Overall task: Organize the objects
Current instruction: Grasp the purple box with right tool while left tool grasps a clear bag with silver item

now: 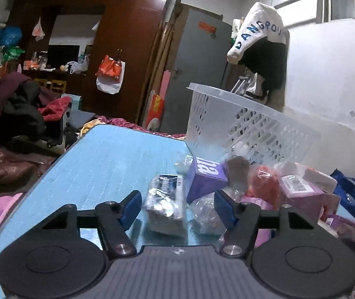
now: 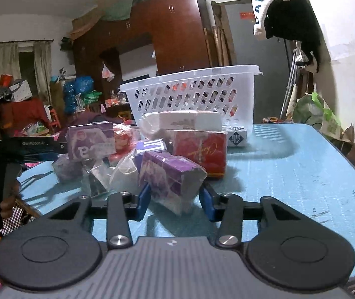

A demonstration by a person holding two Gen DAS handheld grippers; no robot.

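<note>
A heap of small packages lies on the blue table [image 1: 97, 164] in front of a white plastic basket [image 1: 239, 124]. My left gripper [image 1: 176, 208] is open low over the table, with a plastic-wrapped silver and blue packet [image 1: 165, 206] and a clear bag [image 1: 203, 214] between its blue pads; the left pad stands clear of the packet. A purple box [image 1: 206, 179] sits just beyond. My right gripper [image 2: 175, 202] has its pads against both sides of a plastic-wrapped purple box [image 2: 175, 182]. Behind that lie a red box [image 2: 201, 149] and the basket [image 2: 192, 94].
In the right wrist view my left gripper's black body [image 2: 28, 147] reaches in from the left, held by a hand [image 2: 9, 199]. A white box [image 2: 189, 120] and a small patterned box [image 2: 236, 138] sit by the basket. Bare table [image 2: 289, 169] stretches right. Clothes [image 1: 15, 109] pile beyond the table's left edge.
</note>
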